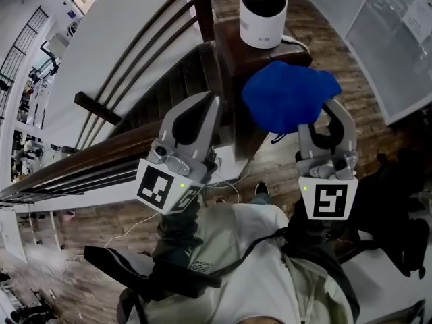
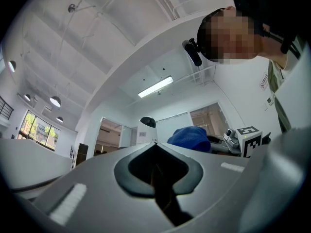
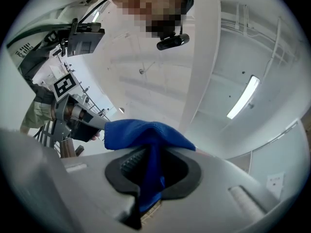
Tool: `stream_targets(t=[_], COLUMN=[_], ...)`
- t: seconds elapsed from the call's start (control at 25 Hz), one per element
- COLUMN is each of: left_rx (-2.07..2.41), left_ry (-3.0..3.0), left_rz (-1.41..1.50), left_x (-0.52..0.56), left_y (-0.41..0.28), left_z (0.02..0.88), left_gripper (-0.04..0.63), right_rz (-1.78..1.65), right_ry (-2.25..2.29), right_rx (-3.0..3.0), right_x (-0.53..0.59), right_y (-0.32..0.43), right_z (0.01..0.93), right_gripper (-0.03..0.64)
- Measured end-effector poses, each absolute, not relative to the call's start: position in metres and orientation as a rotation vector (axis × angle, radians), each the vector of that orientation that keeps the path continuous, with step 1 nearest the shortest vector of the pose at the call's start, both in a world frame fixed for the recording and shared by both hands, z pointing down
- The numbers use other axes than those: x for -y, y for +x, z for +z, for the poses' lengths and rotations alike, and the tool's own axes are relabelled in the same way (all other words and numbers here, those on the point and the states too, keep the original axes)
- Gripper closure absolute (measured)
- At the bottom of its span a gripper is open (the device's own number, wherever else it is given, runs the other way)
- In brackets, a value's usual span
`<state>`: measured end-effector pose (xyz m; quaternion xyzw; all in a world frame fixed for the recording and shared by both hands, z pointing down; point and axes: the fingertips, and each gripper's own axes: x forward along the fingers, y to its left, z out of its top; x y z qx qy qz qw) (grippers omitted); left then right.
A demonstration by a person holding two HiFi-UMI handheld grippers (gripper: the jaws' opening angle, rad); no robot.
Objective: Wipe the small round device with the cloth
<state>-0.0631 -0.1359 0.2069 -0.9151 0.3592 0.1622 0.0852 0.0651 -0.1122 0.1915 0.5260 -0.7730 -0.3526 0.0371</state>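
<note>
The small round device (image 1: 263,12), a white cylinder with a black domed top, stands on a dark wooden post cap (image 1: 256,58) at the top of the head view. Just below it hangs a bunched blue cloth (image 1: 290,96), with my right gripper (image 1: 325,113) shut on it. In the right gripper view the cloth (image 3: 146,132) is pinched between the jaws and drapes over them. My left gripper (image 1: 210,103) is shut on nothing, left of the cloth and below the device. The left gripper view shows the device (image 2: 146,129) and the cloth (image 2: 189,138) ahead.
A dark wooden stair rail (image 1: 81,160) and steps (image 1: 162,90) run down to the left of the post. A white cable (image 1: 233,181) trails over the wood floor (image 1: 351,52). Pale panels (image 1: 398,39) stand at the right. The person's legs and a shoe (image 1: 261,190) are below.
</note>
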Motion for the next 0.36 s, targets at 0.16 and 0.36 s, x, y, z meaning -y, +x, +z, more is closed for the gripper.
stream_targets(t=[0.16, 0.36], left_rx=[-1.063, -1.052], left_ry=[-2.727, -2.726], left_rz=[0.483, 0.486], left_x=[0.1326, 0.1293], left_y=[-0.0604, -0.0572], left_z=[0.2063, 0.2047], left_gripper=[0.592, 0.591], right_rz=[-1.086, -1.092], right_ry=[1.602, 1.587], right_rx=[2.384, 2.377], right_x=[0.1107, 0.1089], right_y=[0.0643, 0.0623], right_z=[0.1922, 0.1937], right_gripper=[0.557, 0.557])
